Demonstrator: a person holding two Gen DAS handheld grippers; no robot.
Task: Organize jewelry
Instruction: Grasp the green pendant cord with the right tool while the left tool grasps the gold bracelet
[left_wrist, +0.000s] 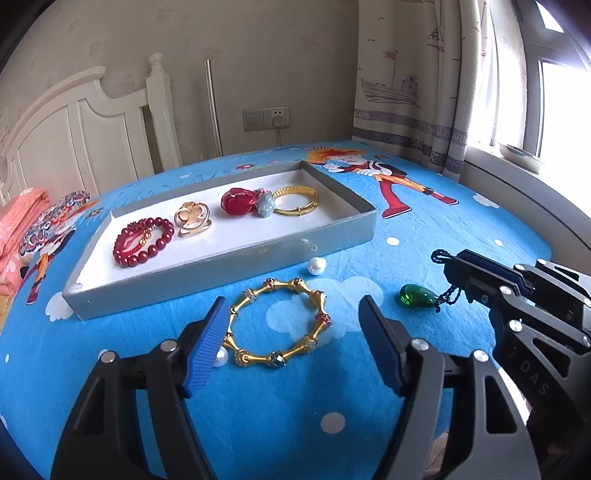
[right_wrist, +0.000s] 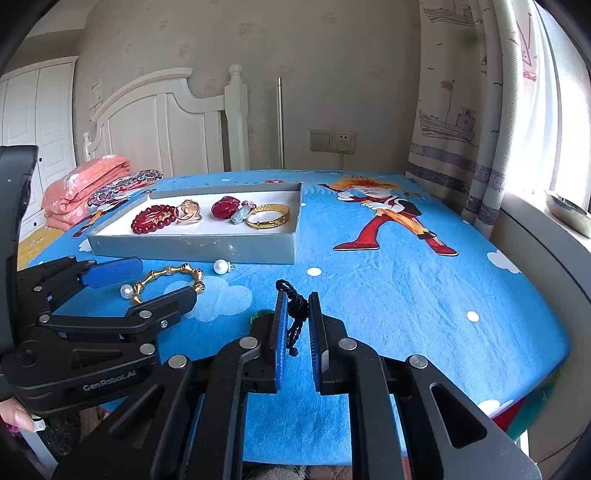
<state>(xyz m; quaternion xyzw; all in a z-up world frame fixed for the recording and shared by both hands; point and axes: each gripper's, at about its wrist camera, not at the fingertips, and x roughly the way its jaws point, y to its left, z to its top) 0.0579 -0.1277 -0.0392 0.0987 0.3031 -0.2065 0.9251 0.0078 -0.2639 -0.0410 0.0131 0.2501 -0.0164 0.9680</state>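
Blue cartoon-print bedsheet (left_wrist: 424, 229) by white headboard (left_wrist: 74, 122) and curtained window (left_wrist: 554, 103): left gripper (left_wrist: 291, 332) spread wide around gold bamboo-link bracelet (left_wrist: 279, 321), right gripper (right_wrist: 295, 325) pinching black cord (right_wrist: 295, 314) of green glass pendant (left_wrist: 417, 295), grey cardboard tray (left_wrist: 221, 266) beyond.

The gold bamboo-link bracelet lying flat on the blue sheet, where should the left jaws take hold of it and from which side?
Grip the gold bamboo-link bracelet across one thin link of its near rim, coming down from above. It lies flat, so only the rim offers an edge. The left gripper is open, straddling it. Keep clear of the pearl at its near-left edge.
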